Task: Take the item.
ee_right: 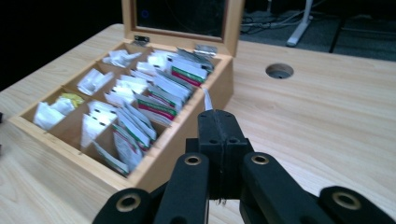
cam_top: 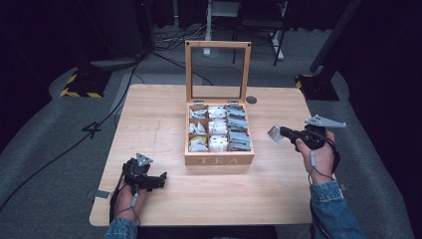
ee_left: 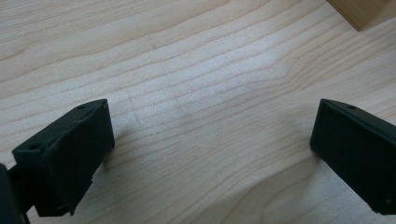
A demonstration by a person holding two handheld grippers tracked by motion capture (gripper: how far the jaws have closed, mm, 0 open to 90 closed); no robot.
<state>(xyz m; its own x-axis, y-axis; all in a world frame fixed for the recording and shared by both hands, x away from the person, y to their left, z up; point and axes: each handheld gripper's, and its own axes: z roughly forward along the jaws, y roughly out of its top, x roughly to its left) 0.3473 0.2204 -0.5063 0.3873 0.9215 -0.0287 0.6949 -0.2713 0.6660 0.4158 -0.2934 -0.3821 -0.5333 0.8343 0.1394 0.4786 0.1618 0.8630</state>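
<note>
A wooden tea box [cam_top: 219,159] marked TEA stands mid-table with its glass lid [cam_top: 217,71] upright. Its compartments hold several tea bags [cam_top: 217,128]. My right gripper [cam_top: 280,133] hovers to the right of the box, shut on a tea bag [cam_top: 273,134]; in the right gripper view the bag's thin edge [ee_right: 207,99] sticks up beyond the closed jaws, with the tea box [ee_right: 154,172] just ahead to the left. My left gripper [cam_top: 160,180] rests low on the table at the front left, open, with bare wood between its fingers [ee_left: 70,154].
The wooden table [cam_top: 154,124] has a round cable hole [cam_top: 251,99] behind the box on the right. A box corner [ee_left: 359,11] shows at the top right of the left gripper view. Dark floor with cables and stand bases surrounds the table.
</note>
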